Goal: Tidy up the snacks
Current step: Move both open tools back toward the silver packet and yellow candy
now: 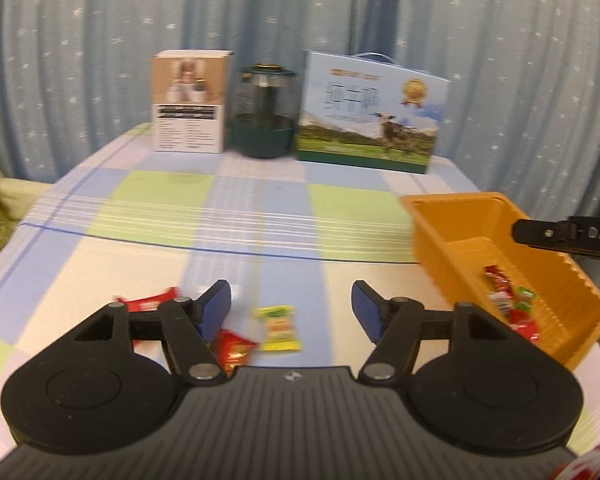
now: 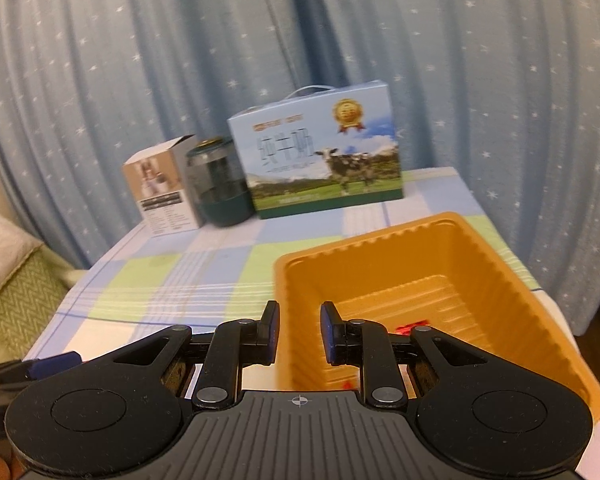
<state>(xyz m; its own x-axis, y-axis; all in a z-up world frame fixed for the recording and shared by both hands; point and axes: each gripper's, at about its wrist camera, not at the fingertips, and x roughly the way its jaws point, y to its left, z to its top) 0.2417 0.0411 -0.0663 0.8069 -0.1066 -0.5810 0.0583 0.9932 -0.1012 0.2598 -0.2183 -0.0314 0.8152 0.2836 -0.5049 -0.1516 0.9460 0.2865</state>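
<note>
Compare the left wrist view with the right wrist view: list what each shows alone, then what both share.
Left only: a yellow candy and red snack packets loose on the tablecloth under the open left gripper.

Right only: a cushion beyond the table's left edge.

Both: the orange tray, milk carton, green jar, small box, curtain.

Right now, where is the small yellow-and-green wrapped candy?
In the left wrist view, the small yellow-and-green wrapped candy lies on the checked tablecloth between the open left gripper fingers, right of a red snack packet.
</note>
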